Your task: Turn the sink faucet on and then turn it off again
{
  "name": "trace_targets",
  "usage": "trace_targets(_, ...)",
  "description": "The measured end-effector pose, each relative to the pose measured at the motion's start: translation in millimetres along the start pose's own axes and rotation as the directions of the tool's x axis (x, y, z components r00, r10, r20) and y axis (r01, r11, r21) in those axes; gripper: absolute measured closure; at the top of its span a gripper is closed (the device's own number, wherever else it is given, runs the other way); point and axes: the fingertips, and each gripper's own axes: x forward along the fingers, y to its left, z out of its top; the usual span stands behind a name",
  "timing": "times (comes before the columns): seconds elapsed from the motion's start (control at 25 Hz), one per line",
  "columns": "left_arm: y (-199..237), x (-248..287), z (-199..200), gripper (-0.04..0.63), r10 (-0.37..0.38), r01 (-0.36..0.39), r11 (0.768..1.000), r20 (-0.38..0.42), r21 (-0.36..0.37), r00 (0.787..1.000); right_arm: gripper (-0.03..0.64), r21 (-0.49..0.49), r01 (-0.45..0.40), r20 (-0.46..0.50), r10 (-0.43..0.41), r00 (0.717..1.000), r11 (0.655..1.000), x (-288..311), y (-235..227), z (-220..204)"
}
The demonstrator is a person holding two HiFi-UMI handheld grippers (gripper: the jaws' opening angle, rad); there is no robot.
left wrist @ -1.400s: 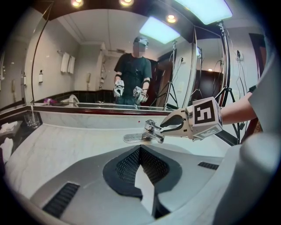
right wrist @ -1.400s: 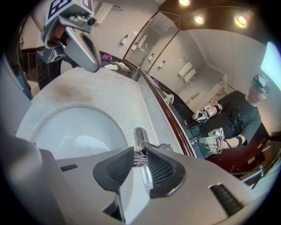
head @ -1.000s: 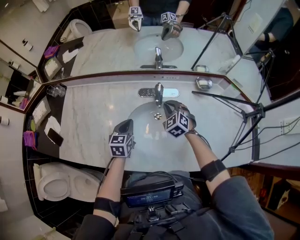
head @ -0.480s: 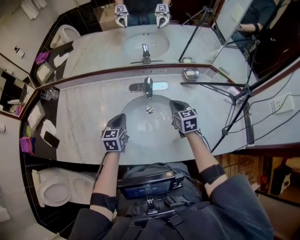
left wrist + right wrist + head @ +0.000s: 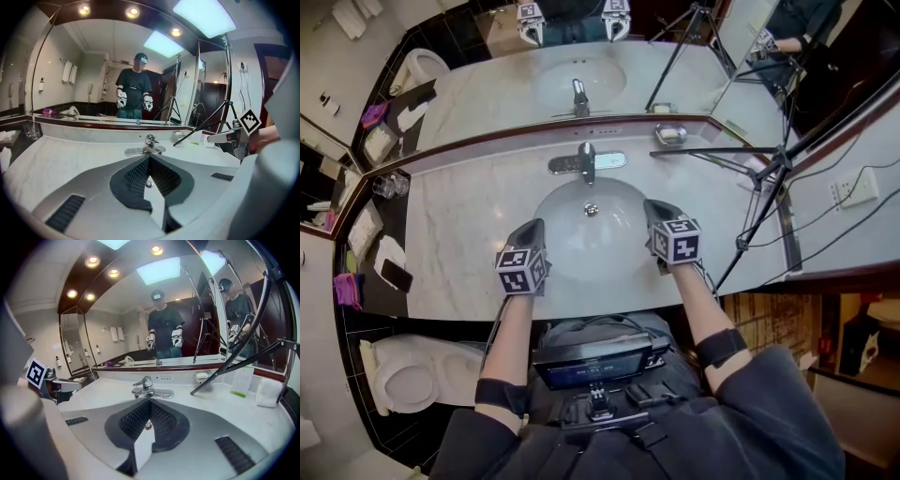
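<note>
Chrome sink faucet with a single lever [image 5: 587, 161] stands at 12 o'clock of the white oval basin [image 5: 581, 242], on the pale marble counter [image 5: 469, 225]. It is well apart from both grippers. The left gripper [image 5: 537, 227] hangs over the basin rim at about 8 o'clock and the right gripper [image 5: 652, 206] at about 3 o'clock. Both point toward the faucet and touch nothing.

Each gripper view shows its jaws pressed together with nothing between them. In the left gripper view the faucet [image 5: 149, 145] sits just above the closed tips [image 5: 150, 160], and the other gripper's marker cube [image 5: 250, 122] shows at 3 o'clock. The right gripper view gives the same picture of faucet [image 5: 145, 387] and tips [image 5: 150, 401].

Only the head view shows the white toilet [image 5: 403, 375] at 8 o'clock. Only the gripper views show the ceiling lights in the big wall mirror [image 5: 93, 70]. A metal soap dish [image 5: 202, 376] and a black tripod leg [image 5: 722, 159] lie at 2 o'clock of the faucet.

In both gripper views the jaws cover most of the basin. I cannot make out any water at the spout.
</note>
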Motion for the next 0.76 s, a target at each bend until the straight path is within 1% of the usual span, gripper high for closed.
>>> trace_targets(0.48,8,-1,18,0.592,0.01,-0.01,1.0,0.027,0.022,1.0,0.604,-0.008,-0.008,0.028,0.008,1.0,1.0,6,3,15)
trace_targets(0.76,15,8,25,0.592,0.014,-0.015,1.0,0.028,0.021,0.999,0.603,-0.01,-0.007,0.025,0.007,1.0,1.0,19,-3,18)
